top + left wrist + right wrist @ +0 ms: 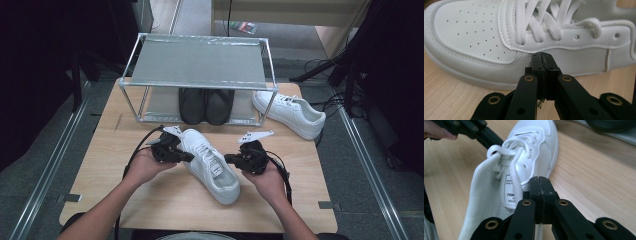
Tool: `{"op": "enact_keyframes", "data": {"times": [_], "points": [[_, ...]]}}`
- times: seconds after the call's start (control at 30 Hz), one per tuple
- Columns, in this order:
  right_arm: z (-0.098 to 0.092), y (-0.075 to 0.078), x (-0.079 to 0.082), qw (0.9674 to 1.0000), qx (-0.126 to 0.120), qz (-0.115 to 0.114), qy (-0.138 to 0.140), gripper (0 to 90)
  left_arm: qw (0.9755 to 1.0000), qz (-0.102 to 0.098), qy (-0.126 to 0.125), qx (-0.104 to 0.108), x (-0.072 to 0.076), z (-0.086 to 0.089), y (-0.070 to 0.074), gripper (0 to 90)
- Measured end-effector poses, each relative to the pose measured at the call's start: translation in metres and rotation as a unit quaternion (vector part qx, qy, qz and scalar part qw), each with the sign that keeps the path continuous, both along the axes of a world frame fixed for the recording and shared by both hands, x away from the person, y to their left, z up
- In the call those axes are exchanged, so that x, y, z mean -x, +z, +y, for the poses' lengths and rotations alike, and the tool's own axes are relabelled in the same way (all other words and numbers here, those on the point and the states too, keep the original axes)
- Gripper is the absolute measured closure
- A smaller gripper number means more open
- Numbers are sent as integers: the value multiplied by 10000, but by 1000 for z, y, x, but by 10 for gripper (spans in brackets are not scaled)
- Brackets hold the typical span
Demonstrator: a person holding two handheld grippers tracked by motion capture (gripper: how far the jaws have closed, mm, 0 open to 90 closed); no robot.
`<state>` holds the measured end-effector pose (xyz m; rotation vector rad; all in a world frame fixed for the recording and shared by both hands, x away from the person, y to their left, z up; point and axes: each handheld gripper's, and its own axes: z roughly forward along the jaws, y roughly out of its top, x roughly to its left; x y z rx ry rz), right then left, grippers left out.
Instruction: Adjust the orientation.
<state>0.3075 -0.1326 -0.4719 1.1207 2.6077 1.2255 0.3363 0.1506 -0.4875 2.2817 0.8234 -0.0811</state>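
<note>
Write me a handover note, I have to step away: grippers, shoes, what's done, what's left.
Left gripper: jaws shut, tips against the side of the near white sneaker.
Right gripper: jaws shut, at that sneaker's collar, beside a loose lace.
Done: black shoes sit on the rack lower shelf.
Left, probably: racking both white sneakers; the second white sneaker lies on the table right of the rack.

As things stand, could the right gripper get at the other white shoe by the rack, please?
Probably yes. The right gripper, shut, sits beside the near shoe; the far shoe lies on the same side, with bare table between. Its heel end sits against the rack post, though.
</note>
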Motion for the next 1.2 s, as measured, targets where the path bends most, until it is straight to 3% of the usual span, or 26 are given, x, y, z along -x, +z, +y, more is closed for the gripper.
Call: {"op": "enact_keyframes", "data": {"times": [0.13, 0.33, 0.67, 0.8, 0.9, 1.0, 1.1, 1.2], "points": [[2, 0, 6, 10000, -10, 9, -65, 900, 10000, 36, 53, 54, -5, -1, -1, 900], [5, 1, 15, 9995, -47, -162, -285, 900, 10000, 31, 34, 59, -12, -4, -1, 900], [5, -1, 22, 9988, -177, -115, -449, 900, 9999, 83, -46, 116, -19, -7, -1, 899], [5, 0, 23, 9984, -111, -266, -489, 900, 9999, 94, -15, 109, -20, -6, 0, 889], [2, 3, 23, 9981, -200, -305, -494, 900, 9997, 169, -47, 177, -19, -4, 1, 825], [-2, 5, 22, 9976, -317, -327, -514, 830, 9991, 206, -95, 350, -15, -2, 7, 744], [-6, 9, 24, 9973, -384, -377, -492, 776, 9987, 127, -67, 496, -9, 2, 14, 667], [-7, 10, 26, 9970, -365, -520, -439, 723, 9988, 31, -52, 495, -5, 8, 18, 609]]}}
